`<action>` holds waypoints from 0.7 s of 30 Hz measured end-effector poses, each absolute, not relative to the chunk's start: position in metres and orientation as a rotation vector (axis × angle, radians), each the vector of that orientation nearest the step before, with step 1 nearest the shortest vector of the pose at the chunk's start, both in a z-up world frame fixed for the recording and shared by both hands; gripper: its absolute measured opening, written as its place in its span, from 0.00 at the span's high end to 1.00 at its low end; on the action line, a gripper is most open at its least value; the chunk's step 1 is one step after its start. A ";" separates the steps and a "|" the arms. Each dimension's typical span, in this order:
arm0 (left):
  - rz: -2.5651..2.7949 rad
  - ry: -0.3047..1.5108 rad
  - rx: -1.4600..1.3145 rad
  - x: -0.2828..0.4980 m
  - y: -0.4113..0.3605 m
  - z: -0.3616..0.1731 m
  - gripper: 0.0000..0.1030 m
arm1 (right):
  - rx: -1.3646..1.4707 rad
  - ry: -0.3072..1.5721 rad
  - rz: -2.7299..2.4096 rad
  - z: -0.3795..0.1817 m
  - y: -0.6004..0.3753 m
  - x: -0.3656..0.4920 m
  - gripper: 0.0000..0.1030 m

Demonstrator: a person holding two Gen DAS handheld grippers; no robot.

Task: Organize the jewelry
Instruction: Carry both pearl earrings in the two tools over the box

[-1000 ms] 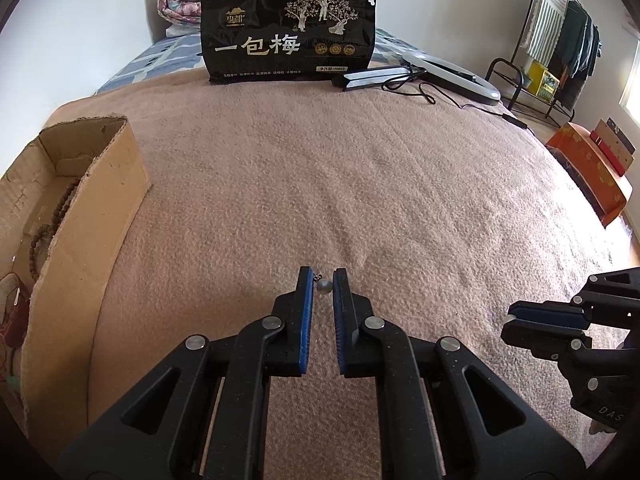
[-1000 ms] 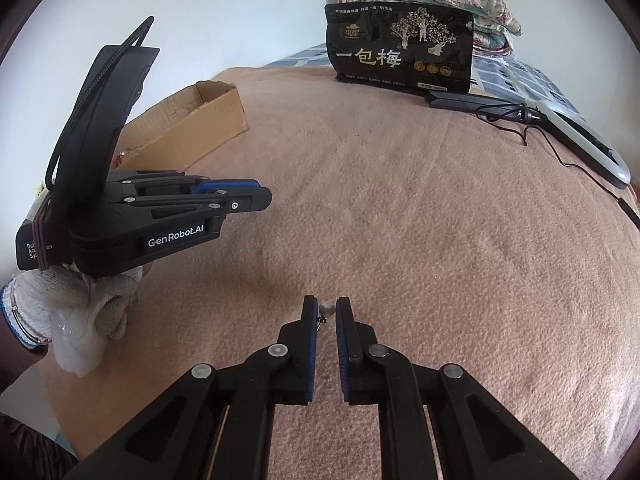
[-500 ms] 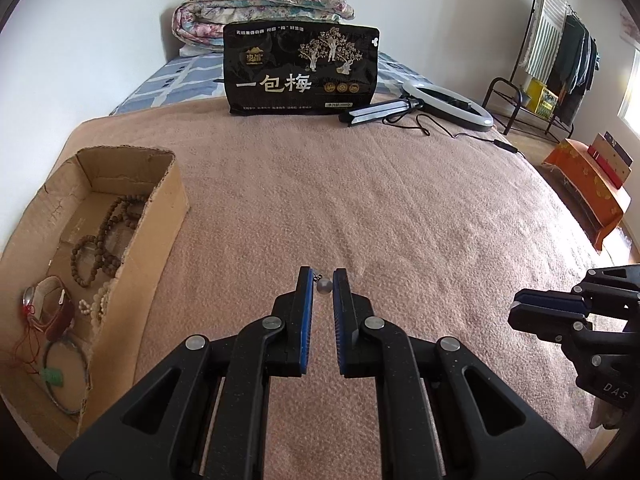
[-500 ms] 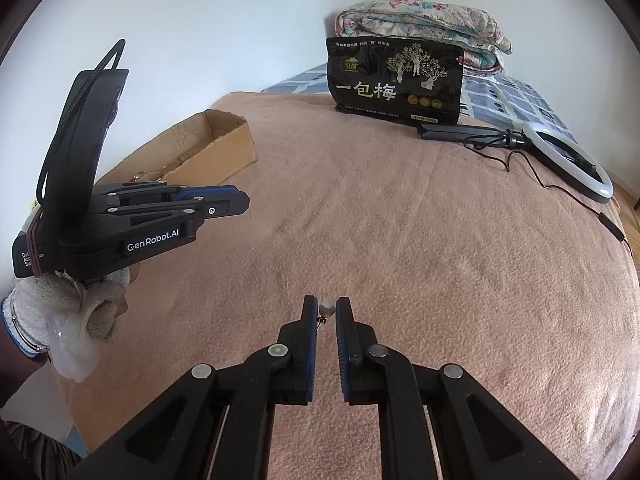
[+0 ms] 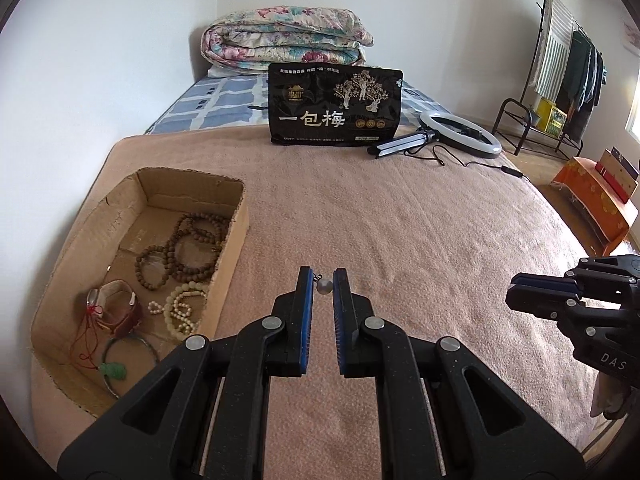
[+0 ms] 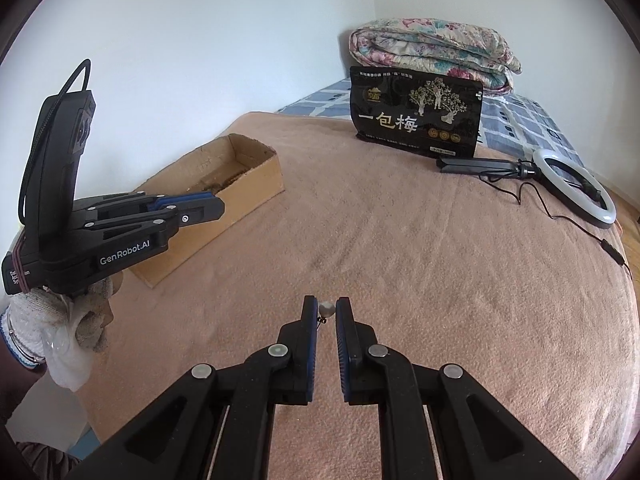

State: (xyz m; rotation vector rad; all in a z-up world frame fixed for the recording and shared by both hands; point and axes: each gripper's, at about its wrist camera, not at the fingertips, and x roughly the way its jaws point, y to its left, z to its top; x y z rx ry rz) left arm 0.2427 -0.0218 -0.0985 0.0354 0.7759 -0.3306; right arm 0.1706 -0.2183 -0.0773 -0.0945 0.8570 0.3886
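Pearl (image 5: 324, 286) between gripper (image 5: 322, 280) tips (left)

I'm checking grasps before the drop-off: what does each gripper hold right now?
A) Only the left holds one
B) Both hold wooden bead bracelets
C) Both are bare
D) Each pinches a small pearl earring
D: the left gripper clamps a grey pearl earring, and the right gripper clamps a white pearl earring.

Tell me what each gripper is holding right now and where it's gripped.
Left gripper pinches a grey pearl earring by its bead; right gripper pinches a white pearl earring by its bead.
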 end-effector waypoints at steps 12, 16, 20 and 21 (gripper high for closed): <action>-0.248 0.741 0.017 0.233 0.036 -0.083 0.92 | -0.089 0.825 0.458 -0.053 -0.167 0.191 0.93; -0.222 0.735 0.009 0.233 0.054 -0.081 0.92 | -0.098 0.816 0.479 -0.049 -0.148 0.200 0.93; -0.196 0.733 0.012 0.233 0.068 -0.082 0.92 | -0.110 0.810 0.500 -0.046 -0.128 0.209 0.93; -0.192 0.735 0.009 0.233 0.072 -0.082 0.92 | -0.113 0.811 0.506 -0.046 -0.123 0.211 0.93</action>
